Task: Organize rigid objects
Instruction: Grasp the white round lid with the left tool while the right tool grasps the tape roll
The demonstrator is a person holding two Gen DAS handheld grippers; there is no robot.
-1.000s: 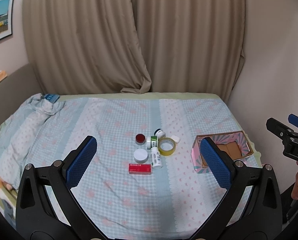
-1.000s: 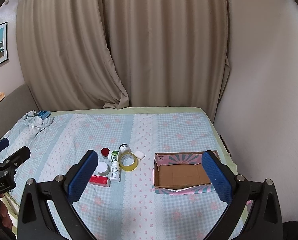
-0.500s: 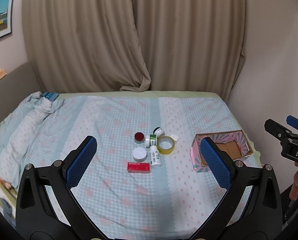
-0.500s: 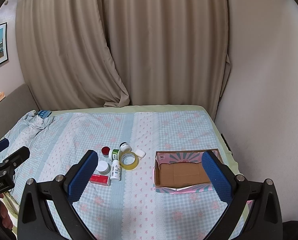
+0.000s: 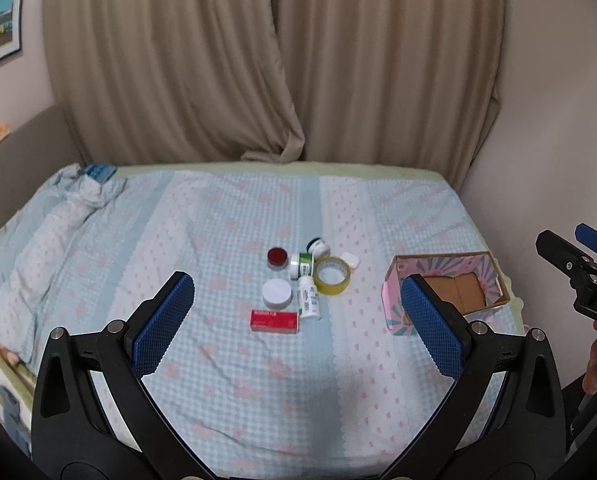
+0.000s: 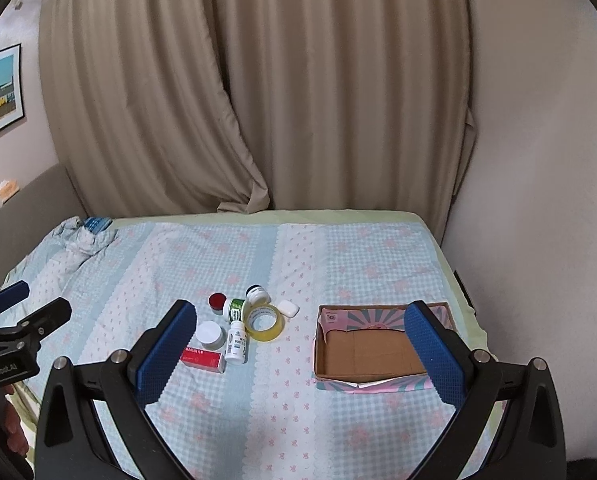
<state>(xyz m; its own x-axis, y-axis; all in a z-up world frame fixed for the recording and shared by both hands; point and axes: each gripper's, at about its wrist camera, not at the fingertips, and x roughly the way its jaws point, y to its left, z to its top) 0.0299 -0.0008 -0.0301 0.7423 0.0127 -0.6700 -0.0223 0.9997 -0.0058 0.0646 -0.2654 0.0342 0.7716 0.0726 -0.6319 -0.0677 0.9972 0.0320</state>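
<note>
Both the left gripper (image 5: 296,324) and right gripper (image 6: 300,354) hover with jaws wide apart and empty, barely shifted from a second ago (nothing grasped yet). The red box (image 6: 202,359) and bottles cluster at 11 o'clock; the empty cardboard box (image 6: 362,354) waits at 1 o'clock

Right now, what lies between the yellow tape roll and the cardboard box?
Only bare bedsheet lies between the tape roll and the box; the right wrist view shows it best.
</note>
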